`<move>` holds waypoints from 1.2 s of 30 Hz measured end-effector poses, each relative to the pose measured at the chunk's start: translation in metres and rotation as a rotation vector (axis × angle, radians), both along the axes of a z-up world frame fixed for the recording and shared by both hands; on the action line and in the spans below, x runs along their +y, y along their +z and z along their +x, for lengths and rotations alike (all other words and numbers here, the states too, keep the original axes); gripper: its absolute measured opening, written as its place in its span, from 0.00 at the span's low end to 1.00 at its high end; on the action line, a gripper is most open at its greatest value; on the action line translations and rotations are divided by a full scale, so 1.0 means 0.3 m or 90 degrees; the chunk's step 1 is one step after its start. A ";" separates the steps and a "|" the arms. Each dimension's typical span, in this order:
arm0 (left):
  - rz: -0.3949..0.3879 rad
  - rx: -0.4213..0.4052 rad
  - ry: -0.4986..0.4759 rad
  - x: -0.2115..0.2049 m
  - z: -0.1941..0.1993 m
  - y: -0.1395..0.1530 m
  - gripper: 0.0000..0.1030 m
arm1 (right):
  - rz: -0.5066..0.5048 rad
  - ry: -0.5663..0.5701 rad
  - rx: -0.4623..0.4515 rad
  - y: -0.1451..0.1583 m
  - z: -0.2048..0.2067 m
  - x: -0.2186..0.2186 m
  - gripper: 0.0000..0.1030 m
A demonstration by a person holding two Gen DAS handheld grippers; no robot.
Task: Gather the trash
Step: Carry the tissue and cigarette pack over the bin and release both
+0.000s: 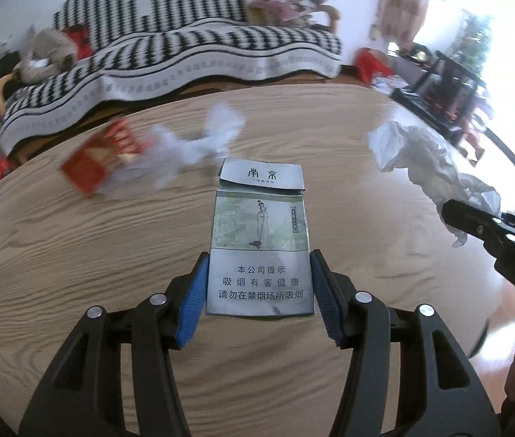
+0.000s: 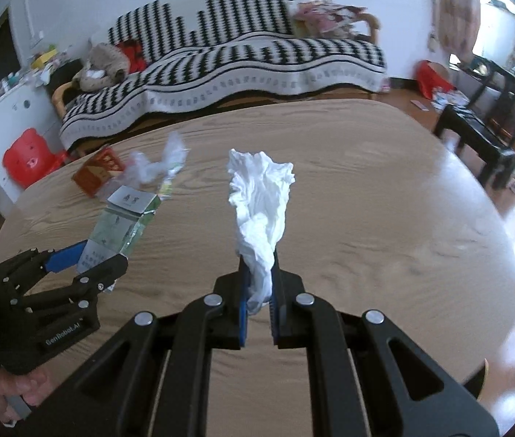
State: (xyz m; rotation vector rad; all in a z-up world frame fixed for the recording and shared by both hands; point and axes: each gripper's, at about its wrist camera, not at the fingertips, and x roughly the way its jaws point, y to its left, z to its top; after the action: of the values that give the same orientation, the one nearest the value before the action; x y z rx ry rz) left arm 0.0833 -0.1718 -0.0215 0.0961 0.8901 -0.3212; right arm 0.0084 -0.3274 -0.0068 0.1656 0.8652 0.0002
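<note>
Trash all over the pale wood-grain surface. Grey-green flattened cigarette pack with a painted lady pinched by its two long sides in the left gripper, blue pads tight against it, lid end pointing away. Same pack seen from the right wrist view, held just above the wood (touching or not, hard to tell). Crumpled white paper tissue squeezed between the blue pads of the right gripper, sticking up and fanning out above the tips. Same tissue at the right edge of the left view, with the black tip of the right gripper just beside it. Farther back on the surface: small red and gold cardboard box, blurry, touching a heap of crinkly clear plastic wrap. Behind the surface, a long sofa under a black and white zigzag cover. Red plastic stool on the floor to the left.
</note>
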 end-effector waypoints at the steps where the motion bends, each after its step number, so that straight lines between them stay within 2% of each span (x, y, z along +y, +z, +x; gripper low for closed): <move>1: -0.006 -0.001 -0.015 -0.048 -0.017 0.006 0.52 | 0.000 -0.010 -0.001 0.004 -0.023 -0.036 0.10; 7: -0.027 -0.007 -0.103 -0.305 -0.119 0.022 0.52 | 0.003 -0.082 0.004 0.000 -0.207 -0.275 0.10; 15: -0.040 0.006 -0.222 -0.600 -0.273 -0.003 0.52 | 0.015 -0.188 0.011 -0.036 -0.465 -0.575 0.10; 22: -0.047 0.019 -0.316 -0.817 -0.414 -0.044 0.52 | 0.033 -0.253 0.020 -0.069 -0.646 -0.746 0.10; 27: -0.042 0.037 -0.351 -0.909 -0.471 -0.093 0.52 | 0.048 -0.285 0.039 -0.114 -0.728 -0.829 0.10; 36: -0.038 0.066 -0.382 -0.997 -0.477 -0.159 0.52 | 0.070 -0.321 0.076 -0.176 -0.802 -0.905 0.10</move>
State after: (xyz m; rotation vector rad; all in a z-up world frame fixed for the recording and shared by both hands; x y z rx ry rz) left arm -0.0597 -0.4710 -0.0691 0.2948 0.9411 -0.9182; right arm -0.2321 -0.5989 -0.0595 0.4871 0.9237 -0.4370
